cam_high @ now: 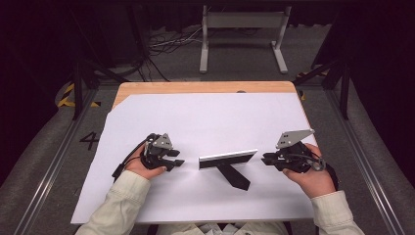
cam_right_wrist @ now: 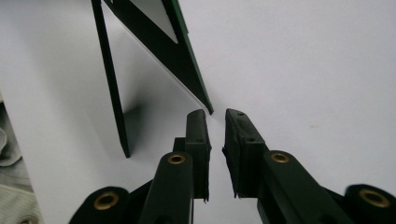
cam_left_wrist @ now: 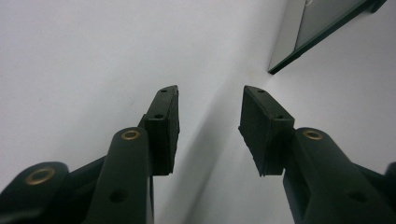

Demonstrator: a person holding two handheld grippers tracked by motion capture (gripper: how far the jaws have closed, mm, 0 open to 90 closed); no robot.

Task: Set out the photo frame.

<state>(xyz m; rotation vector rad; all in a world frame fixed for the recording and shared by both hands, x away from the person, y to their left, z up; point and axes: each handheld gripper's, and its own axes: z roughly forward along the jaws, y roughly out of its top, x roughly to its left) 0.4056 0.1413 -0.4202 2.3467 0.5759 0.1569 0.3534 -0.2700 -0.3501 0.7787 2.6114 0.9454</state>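
Observation:
A small black picture frame (cam_high: 227, 159) stands upright on its rear prop (cam_high: 235, 177) in the middle of the white sheet (cam_high: 205, 117). To its left my left gripper (cam_high: 178, 163) rests on the sheet, pointing at the frame, jaws wide open and empty (cam_left_wrist: 210, 91); the frame's edge (cam_left_wrist: 322, 28) lies ahead at upper right. To the frame's right my right gripper (cam_high: 265, 159) points at its end. Its jaws stand only slightly apart with nothing between them (cam_right_wrist: 215, 114). The frame's corner (cam_right_wrist: 159, 28) lies just beyond the tips, and the prop (cam_right_wrist: 109, 79) is to the left.
The white sheet covers most of a wooden table (cam_high: 195, 87). Beyond the table, a grey metal stand (cam_high: 242, 34) and loose cables (cam_high: 166, 44) are on the floor. Rails run along both sides of the table.

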